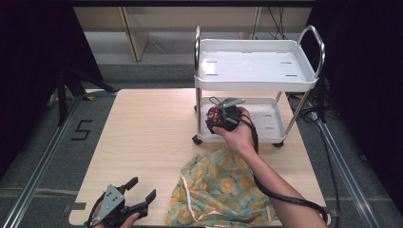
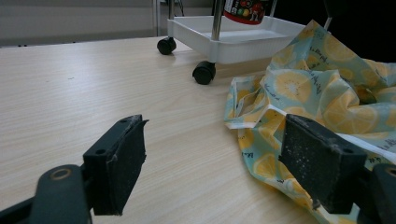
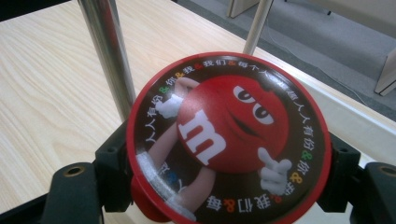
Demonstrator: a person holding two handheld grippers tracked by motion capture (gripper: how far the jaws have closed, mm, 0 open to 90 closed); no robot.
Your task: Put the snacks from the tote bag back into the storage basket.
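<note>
A round candy tub with a red cartoon lid (image 3: 229,140) is clamped between the black jaws of my right gripper (image 3: 224,182). In the high view that gripper (image 1: 219,118) holds the tub (image 1: 214,114) over the left end of the white cart's lower tray (image 1: 266,124). The tub's bottom (image 2: 245,10) shows at the top of the left gripper view. My left gripper (image 1: 138,192) rests open near the table's front edge, left of a crumpled lemon-print bag (image 1: 221,190). Its jaws (image 2: 212,165) stand wide apart, and the bag (image 2: 317,98) lies just by the right one.
The white two-tier cart (image 1: 256,66) stands on black castors (image 2: 204,72) at the table's back right, with chrome posts (image 3: 107,51) beside the tub. The right gripper's black cable (image 1: 280,197) trails across the bag. Bare light wood table (image 1: 142,137) lies to the left.
</note>
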